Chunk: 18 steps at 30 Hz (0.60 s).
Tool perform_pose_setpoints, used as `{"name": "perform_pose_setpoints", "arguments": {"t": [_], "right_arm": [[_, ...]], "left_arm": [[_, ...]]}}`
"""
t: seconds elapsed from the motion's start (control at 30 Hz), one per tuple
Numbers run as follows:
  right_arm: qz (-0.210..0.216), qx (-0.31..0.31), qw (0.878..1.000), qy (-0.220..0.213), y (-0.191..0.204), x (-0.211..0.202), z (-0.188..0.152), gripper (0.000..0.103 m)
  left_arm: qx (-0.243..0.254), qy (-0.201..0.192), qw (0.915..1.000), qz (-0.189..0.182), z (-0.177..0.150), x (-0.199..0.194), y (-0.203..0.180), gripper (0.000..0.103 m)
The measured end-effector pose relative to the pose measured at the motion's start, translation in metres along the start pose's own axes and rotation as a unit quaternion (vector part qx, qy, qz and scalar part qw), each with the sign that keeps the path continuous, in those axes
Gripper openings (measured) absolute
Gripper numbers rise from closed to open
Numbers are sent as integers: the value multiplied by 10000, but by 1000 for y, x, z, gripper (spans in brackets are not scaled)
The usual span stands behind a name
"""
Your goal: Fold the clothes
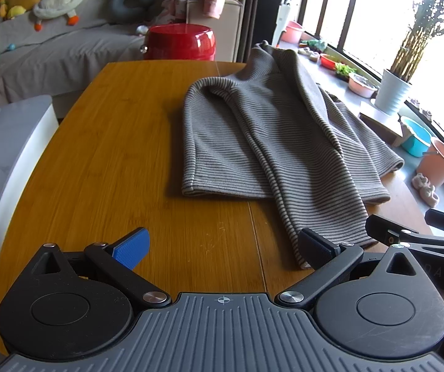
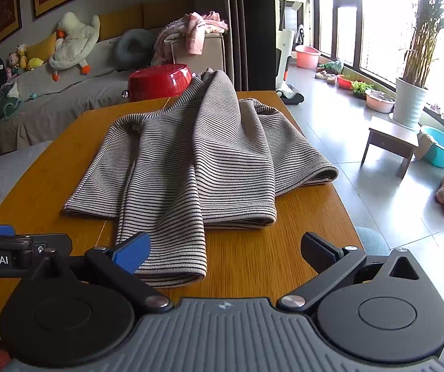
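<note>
Both tongs hung low and level, side by side. The left tongs (image 1: pixel 222 248) gaped wide, holding nothing; the right tongs (image 2: pixel 225 251) gaped equally wide, also unloaded.

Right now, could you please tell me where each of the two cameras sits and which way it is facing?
Left wrist: sits on the left gripper, low over the near end of the wooden table, facing along it towards the sofa; the striped sweater lies ahead to its right, and its own open fingers show.
Right wrist: sits on the right gripper, facing the same way with the sweater's sleeve straight ahead; its open fingers show.
Shared: sweater, table, red basin, sofa, and each glimpses the other gripper.
</note>
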State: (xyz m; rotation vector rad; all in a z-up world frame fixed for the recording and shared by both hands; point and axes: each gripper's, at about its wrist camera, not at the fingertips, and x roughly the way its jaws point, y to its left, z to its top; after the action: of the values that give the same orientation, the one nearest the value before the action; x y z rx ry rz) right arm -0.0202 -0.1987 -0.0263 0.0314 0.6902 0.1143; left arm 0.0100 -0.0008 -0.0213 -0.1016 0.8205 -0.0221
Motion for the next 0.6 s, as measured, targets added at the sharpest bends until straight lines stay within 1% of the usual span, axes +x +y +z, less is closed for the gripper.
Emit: {"name": "perform_pose_setpoints", "arguments": {"t": [0.6], "right_arm": [[16,-21,10000,73,1,4,0,103]], "left_arm": [[-42,67,10000,33,2,4,3,103]]}}
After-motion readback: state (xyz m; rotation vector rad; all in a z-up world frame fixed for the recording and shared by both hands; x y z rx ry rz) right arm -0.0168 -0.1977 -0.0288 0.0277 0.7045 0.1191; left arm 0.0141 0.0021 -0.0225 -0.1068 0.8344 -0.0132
